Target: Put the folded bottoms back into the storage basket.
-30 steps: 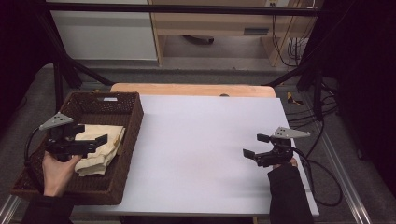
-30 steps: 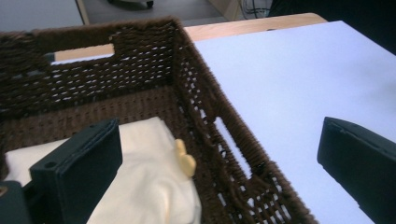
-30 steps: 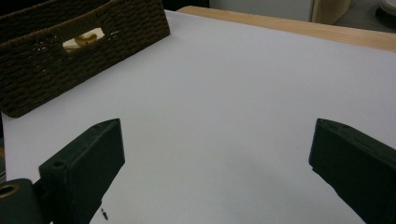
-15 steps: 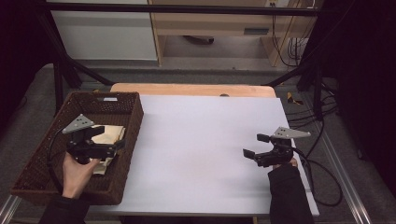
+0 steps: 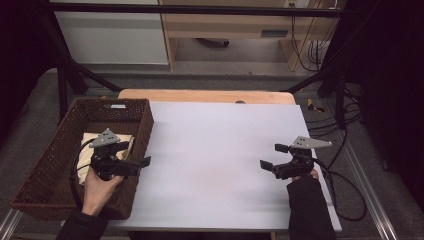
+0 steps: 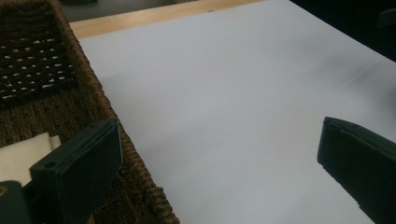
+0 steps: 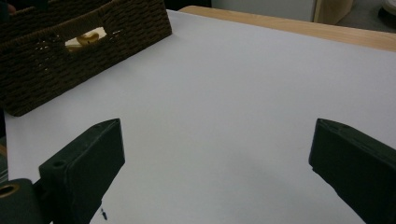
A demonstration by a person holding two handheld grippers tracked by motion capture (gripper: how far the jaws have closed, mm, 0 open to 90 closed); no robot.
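Note:
A brown wicker basket (image 5: 49, 152) stands at the table's left edge, and a folded cream cloth (image 5: 94, 141) lies in it. My left gripper (image 5: 136, 154) hovers open over the basket's right wall, pointing right toward the white table top (image 5: 215, 150). In the left gripper view its jaws (image 6: 219, 135) straddle the basket wall (image 6: 42, 79), with the cloth (image 6: 23, 154) at lower left and nothing between them. My right gripper (image 5: 272, 156) rests open near the table's right edge, pointing left. Its jaws (image 7: 215, 126) frame bare white surface, with the basket (image 7: 70, 51) far off.
A strip of wooden table (image 5: 205, 95) shows behind the white sheet. Cables (image 5: 340, 150) trail off the right edge. Black frame legs (image 5: 62, 85) stand behind the basket, and a cabinet (image 5: 225, 25) is farther back.
My left gripper has moved right, from over the cloth inside the basket to above the basket's right wall. The right gripper has stayed still.

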